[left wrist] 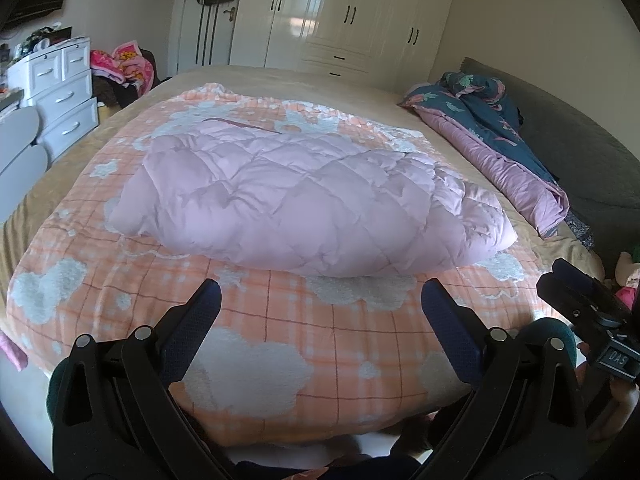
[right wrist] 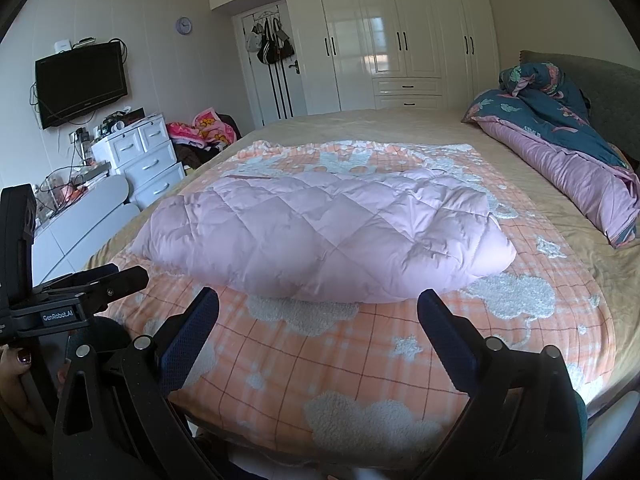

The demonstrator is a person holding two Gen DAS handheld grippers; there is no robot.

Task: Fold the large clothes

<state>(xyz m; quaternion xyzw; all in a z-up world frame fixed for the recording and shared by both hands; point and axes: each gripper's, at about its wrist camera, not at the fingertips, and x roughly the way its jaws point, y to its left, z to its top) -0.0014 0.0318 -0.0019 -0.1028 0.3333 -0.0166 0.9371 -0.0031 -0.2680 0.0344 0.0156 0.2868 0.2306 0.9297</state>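
Note:
A pale pink quilted down coat [left wrist: 304,200] lies folded into a thick bundle in the middle of the bed, on an orange plaid blanket with white fluffy clouds [left wrist: 312,344]. It also shows in the right wrist view [right wrist: 332,232]. My left gripper [left wrist: 320,300] is open and empty, held above the blanket's near edge, short of the coat. My right gripper [right wrist: 318,304] is open and empty, also just short of the coat's near edge. The right gripper's body shows at the right of the left wrist view [left wrist: 588,320]; the left one's body shows at the left of the right wrist view [right wrist: 72,292].
A rolled blue floral and purple duvet [right wrist: 568,152] lies along the grey headboard [right wrist: 612,92] on the right. White drawers [right wrist: 144,160] and a clothes pile [right wrist: 204,128] stand left of the bed. A TV [right wrist: 80,84] hangs on the left wall. White wardrobes [right wrist: 392,36] stand behind.

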